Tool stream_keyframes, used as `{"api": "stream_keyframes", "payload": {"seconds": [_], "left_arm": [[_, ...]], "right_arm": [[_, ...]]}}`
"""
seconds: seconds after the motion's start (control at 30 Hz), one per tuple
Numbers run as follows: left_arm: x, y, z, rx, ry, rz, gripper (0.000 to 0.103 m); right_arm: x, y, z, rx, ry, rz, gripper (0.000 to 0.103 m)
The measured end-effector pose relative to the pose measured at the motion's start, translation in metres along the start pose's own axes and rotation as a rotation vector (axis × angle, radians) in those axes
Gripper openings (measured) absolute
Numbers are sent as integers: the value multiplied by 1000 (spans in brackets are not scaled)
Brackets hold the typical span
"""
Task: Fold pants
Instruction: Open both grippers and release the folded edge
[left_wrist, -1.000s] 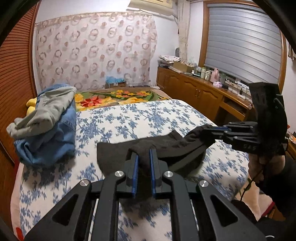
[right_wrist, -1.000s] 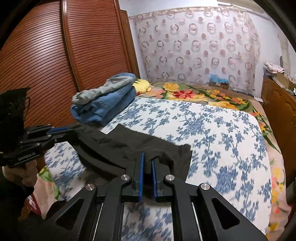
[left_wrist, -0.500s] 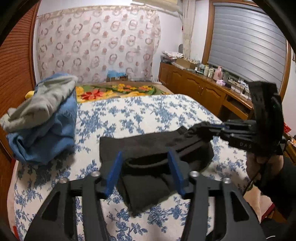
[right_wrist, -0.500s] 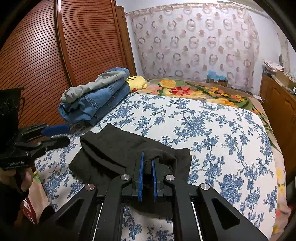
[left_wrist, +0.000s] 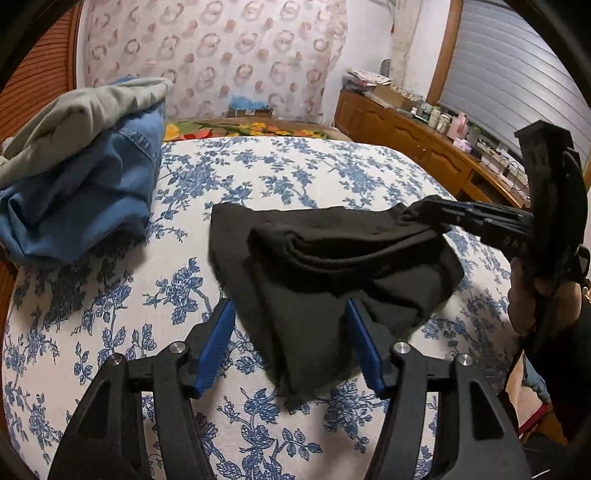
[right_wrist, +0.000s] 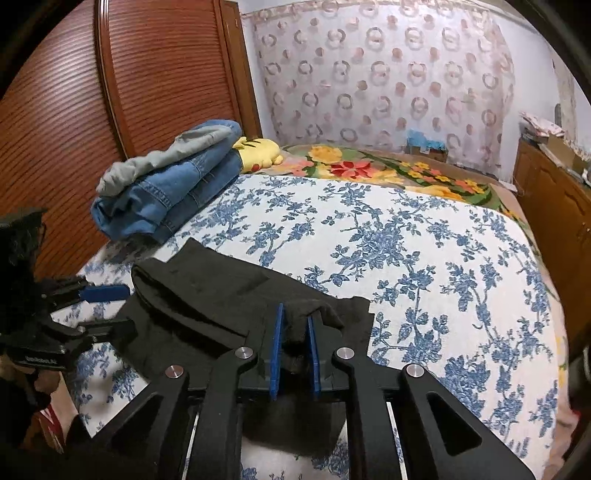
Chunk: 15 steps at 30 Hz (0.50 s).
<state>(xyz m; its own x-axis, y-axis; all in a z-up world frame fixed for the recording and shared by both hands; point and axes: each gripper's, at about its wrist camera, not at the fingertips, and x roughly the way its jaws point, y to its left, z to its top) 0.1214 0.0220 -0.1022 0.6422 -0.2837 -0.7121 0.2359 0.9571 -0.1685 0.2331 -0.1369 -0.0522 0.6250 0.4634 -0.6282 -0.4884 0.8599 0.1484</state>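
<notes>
The black pants (left_wrist: 332, 266) lie folded in a thick bundle on the blue-flowered bedspread (left_wrist: 295, 170). My left gripper (left_wrist: 291, 332) hovers low over their near edge. Its jaws are opening wide, the cloth lies under the gap and the blue pads do not touch it. In the right wrist view the left gripper (right_wrist: 122, 310) stands open at the pants' (right_wrist: 207, 295) left end. My right gripper (right_wrist: 294, 347) still pinches a bunched fold of the black cloth, though its jaws are opening slightly. In the left wrist view the right gripper (left_wrist: 421, 216) holds the pants' right corner a little above the bed.
A pile of blue jeans with a grey garment on top (right_wrist: 166, 192) sits at the bed's left side beside a yellow plush toy (right_wrist: 260, 149). A wooden slatted wardrobe door (right_wrist: 110, 110) runs along the left. A wooden cabinet (left_wrist: 406, 136) with clutter lines the right.
My left gripper let go of the pants, opened wide and sank toward the bed. The left end of the pants dropped onto the bedspread. My right gripper's pads parted a little.
</notes>
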Motion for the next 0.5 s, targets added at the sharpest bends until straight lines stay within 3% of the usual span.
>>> {"api": "stream_keyframes", "payload": {"seconds": [0.1, 0.17, 0.23, 0.3, 0.5], "left_arm": [[2, 0, 1, -2, 3, 6, 63], [5, 0, 5, 5, 6, 20, 63], [9, 1, 10, 7, 11, 30, 63], [13, 5, 14, 1, 18, 32, 63], [22, 20, 27, -70, 19, 28, 63]], "right_arm": [[-1, -4, 0, 32, -16, 9, 15], [-3, -6, 0, 37, -24, 5, 23], [-7, -7, -1, 36, -35, -2, 40], [-13, -9, -3, 35, -46, -12, 45], [-29, -11, -12, -7, -36, -16, 46]]}}
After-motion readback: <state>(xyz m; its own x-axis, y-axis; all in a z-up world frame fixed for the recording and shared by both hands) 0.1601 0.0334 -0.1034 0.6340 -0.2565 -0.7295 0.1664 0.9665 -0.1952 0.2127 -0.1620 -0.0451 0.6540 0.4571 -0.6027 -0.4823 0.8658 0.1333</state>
